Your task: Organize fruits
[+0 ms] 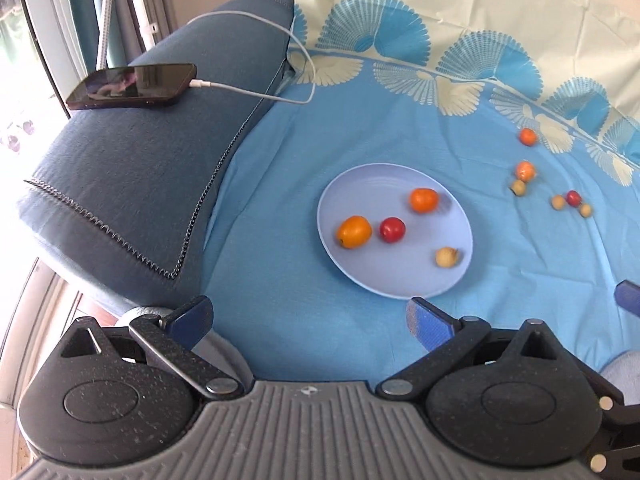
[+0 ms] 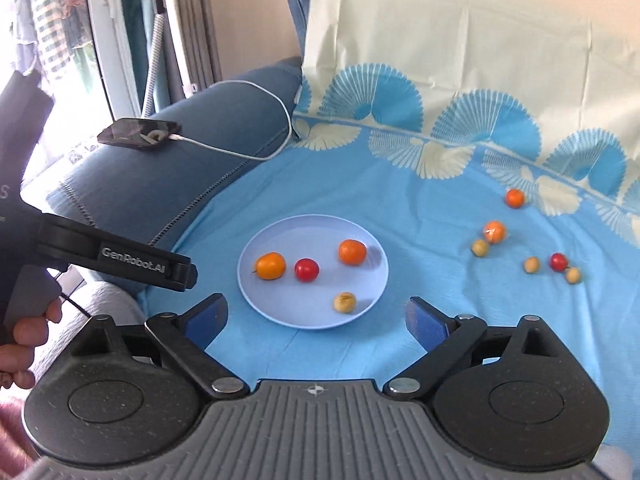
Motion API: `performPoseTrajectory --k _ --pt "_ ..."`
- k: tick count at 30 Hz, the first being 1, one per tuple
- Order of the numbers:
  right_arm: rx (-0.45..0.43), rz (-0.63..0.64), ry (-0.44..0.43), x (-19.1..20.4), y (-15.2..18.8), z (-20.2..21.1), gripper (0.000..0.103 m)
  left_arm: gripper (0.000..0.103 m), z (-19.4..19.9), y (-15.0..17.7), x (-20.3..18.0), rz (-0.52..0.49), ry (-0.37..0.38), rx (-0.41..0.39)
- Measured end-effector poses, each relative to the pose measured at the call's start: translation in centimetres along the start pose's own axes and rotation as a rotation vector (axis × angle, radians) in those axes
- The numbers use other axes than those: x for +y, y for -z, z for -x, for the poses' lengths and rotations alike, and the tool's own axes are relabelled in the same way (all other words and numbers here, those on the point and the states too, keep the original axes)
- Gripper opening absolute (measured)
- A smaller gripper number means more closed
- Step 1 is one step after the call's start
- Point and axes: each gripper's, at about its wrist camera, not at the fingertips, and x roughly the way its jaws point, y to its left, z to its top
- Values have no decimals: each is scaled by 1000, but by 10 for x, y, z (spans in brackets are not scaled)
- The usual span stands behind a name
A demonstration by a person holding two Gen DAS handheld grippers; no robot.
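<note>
Pale blue plate [image 2: 256, 280] on a blue sheet [image 2: 360, 192]: two orange fruits [image 2: 271, 265], one red fruit [image 2: 307, 269], one tan fruit [image 2: 344, 302]; six more loose fruits [image 2: 494, 232] lie right of the plate. Left tongs [image 1: 310, 320] and right tongs [image 2: 316, 316], both near the plate's front edge: spread wide, holding nothing.

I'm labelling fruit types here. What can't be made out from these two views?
- Small pale fruits on the cloth: too small and blurred in both views to name.
- Phone screen: glare, left wrist view.
- Right gripper: cut off by the left wrist view's edge.
</note>
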Motion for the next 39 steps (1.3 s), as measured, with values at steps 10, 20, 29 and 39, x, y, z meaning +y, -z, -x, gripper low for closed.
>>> performPoseTrajectory --k 10,20,29,39 --pt "-111 -12 76 0 20 58 99 103 43 29 -24 -53 3 -59" --pt "-191 12 87 3 33 92 100 103 74 42 -36 -90 1 -125" --pt "-214 7 98 2 39 104 101 103 82 45 -35 -90 2 -139" --pt "-211 17 98 7 39 106 101 103 84 46 -31 -78 0 -146"
